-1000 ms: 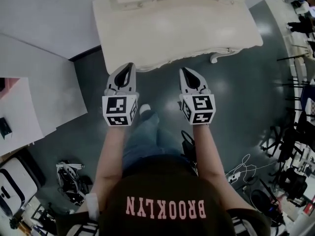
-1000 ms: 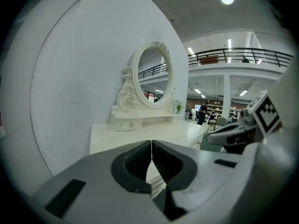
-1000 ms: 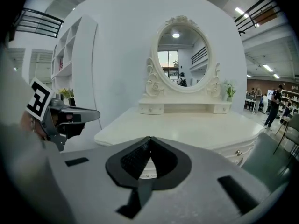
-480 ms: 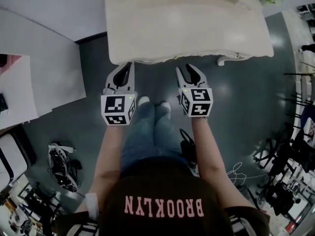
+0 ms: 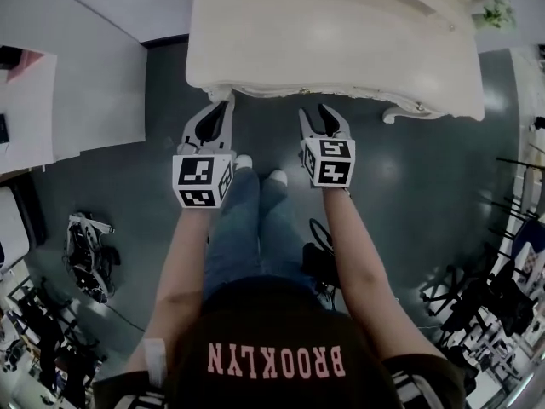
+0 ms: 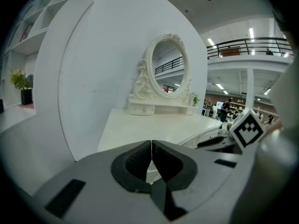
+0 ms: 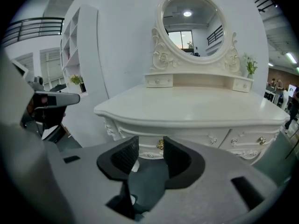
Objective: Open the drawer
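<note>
A cream dressing table point(image 5: 332, 41) stands in front of me. Its front carries carved drawers, and one gold knob point(image 7: 160, 144) shows through the gap of my right gripper point(image 7: 151, 149). That gripper is open: its jaws have just been opening and nothing is between them. In the head view the right gripper point(image 5: 315, 114) hangs just short of the table's front edge. My left gripper point(image 5: 223, 105) is beside it at the same edge, pads pressed together and empty. The left gripper point(image 6: 151, 148) looks over the tabletop point(image 6: 154, 127). The drawer fronts are hidden in the head view.
An oval mirror point(image 7: 190, 27) with small drawers and a plant point(image 7: 251, 66) sits at the table's back. A curved white wall point(image 6: 93, 69) rises on the left. My feet point(image 5: 255, 169) stand on dark floor, with cables point(image 5: 85, 254) and chairs point(image 5: 502, 288) to either side.
Both grippers have come down and closer to the table's front edge. The right jaws went from shut to open. The left jaws stayed shut.
</note>
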Demonstrator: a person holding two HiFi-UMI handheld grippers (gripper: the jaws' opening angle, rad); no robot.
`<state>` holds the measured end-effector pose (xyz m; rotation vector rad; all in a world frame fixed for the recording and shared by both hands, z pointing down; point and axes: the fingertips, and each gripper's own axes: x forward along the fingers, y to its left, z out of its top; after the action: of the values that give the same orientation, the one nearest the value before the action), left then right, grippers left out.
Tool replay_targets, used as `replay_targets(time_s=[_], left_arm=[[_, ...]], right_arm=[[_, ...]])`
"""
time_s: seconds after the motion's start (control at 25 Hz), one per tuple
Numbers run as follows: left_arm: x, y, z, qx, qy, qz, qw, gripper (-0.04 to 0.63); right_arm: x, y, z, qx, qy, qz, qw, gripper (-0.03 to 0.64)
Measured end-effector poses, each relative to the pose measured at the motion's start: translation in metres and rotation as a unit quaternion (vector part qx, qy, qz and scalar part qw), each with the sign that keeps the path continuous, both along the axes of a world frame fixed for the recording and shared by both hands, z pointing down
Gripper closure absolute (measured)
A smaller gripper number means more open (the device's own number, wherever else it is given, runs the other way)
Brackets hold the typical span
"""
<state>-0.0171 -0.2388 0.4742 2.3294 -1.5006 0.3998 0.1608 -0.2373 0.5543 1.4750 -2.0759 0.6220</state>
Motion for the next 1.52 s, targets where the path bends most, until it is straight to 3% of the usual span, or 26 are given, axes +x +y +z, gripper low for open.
replay_targets(time_s=[0.72,1.2,1.52], left_arm=[[-0.006,-0.01,0.054,-0.043,-0.009,-0.038,0.9983,0.589],[-0.01,0.007,0.045,-0.042,-0.007,-0.077,0.9961,0.589],[0.0,0.029,0.05,-0.044,0.004,-0.07,0.9966,0.589]], right_arm=[[0.004,-0.058,0.1,-0.063,0.026,0.015,0.998,0.489],[0.001,-0.06,0.106,-0.072,0.029,0.0,0.997,0.508],[0.001,-0.051,0.105,-0.076,0.034,-0.004,0.996,0.508]])
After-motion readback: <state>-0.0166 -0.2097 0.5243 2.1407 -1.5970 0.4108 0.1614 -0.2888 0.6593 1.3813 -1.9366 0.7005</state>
